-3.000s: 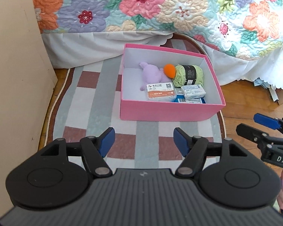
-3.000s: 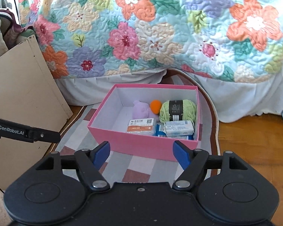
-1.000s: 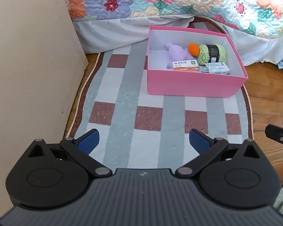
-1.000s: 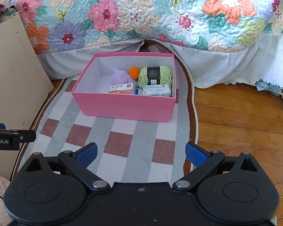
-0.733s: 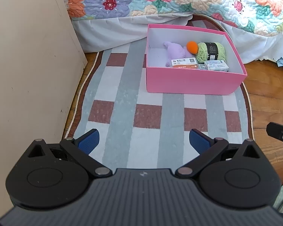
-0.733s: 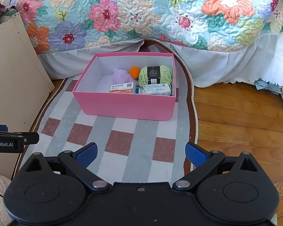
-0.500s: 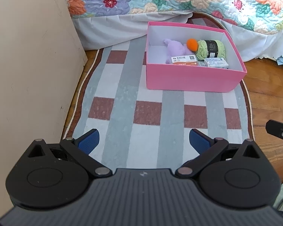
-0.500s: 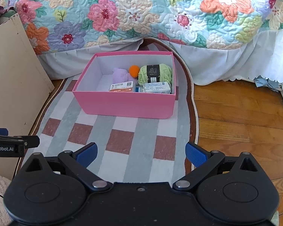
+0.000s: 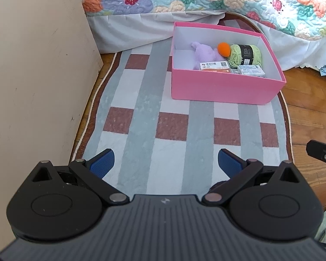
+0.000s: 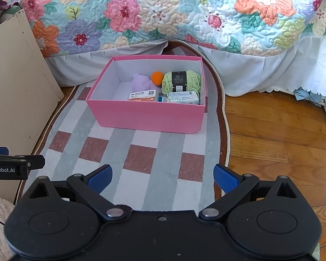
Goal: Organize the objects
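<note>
A pink box (image 9: 223,90) (image 10: 145,116) stands on a checked rug by the bed. Inside lie a purple plush toy (image 9: 203,54) (image 10: 142,82), an orange ball (image 9: 223,49) (image 10: 157,77), a green yarn skein (image 9: 246,54) (image 10: 181,82), an orange-and-white packet (image 9: 215,66) (image 10: 142,95) and a pale blue packet (image 9: 251,70) (image 10: 183,97). My left gripper (image 9: 165,163) hangs open over the rug, well short of the box, holding nothing. My right gripper (image 10: 162,178) is open too, over the rug's near right part.
A beige cabinet panel (image 9: 32,82) (image 10: 15,95) stands along the rug's left edge. The flowered quilt (image 10: 173,10) and white bed skirt (image 10: 260,71) close off the far side. Wooden floor (image 10: 282,134) lies to the right, with crumpled paper (image 10: 308,96) under the skirt.
Both grippers have opened wider and drawn back from the pink box over three seconds. In the last second they have barely shifted. The box's contents have not moved.
</note>
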The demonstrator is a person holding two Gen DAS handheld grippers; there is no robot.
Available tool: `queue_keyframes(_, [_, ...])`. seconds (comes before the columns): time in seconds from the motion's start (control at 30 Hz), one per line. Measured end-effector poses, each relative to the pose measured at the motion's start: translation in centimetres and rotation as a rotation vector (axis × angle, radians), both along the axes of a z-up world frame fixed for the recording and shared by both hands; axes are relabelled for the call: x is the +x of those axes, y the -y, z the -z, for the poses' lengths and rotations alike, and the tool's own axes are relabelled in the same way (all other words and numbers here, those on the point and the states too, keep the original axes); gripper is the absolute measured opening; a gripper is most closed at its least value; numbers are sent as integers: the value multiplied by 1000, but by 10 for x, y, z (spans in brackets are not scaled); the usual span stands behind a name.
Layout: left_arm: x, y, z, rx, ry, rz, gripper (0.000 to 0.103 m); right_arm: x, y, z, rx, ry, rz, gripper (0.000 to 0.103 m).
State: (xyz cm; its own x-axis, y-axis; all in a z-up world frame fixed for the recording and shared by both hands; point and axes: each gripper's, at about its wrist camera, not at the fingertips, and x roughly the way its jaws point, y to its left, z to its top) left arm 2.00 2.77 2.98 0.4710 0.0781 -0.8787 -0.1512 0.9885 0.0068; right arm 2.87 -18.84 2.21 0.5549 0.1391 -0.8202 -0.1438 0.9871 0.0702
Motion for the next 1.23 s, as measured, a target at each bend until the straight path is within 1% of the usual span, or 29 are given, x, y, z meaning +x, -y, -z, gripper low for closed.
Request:
queue_keyframes(0.47, [-1, 1, -1, -4, -1, 3, 103, 3, -2, 5, -15, -15, -6, 101])
queue_keyframes(0.57, [-1, 0, -2, -6, 7, 7, 103, 1, 0, 3, 7, -23, -4, 101])
queue_keyframes(0.9, [-1, -1, -3, -19, 4, -1, 103, -5, -2, -3, -3, 1, -13, 101])
queue_keyframes(1.07, [-2, 1, -4, -16, 14, 14, 103, -5, -2, -3, -5, 4, -10, 101])
queue_keyframes(1.23, [-1, 0, -3, -18, 6, 18, 103, -5, -3, -3, -7, 4, -9, 101])
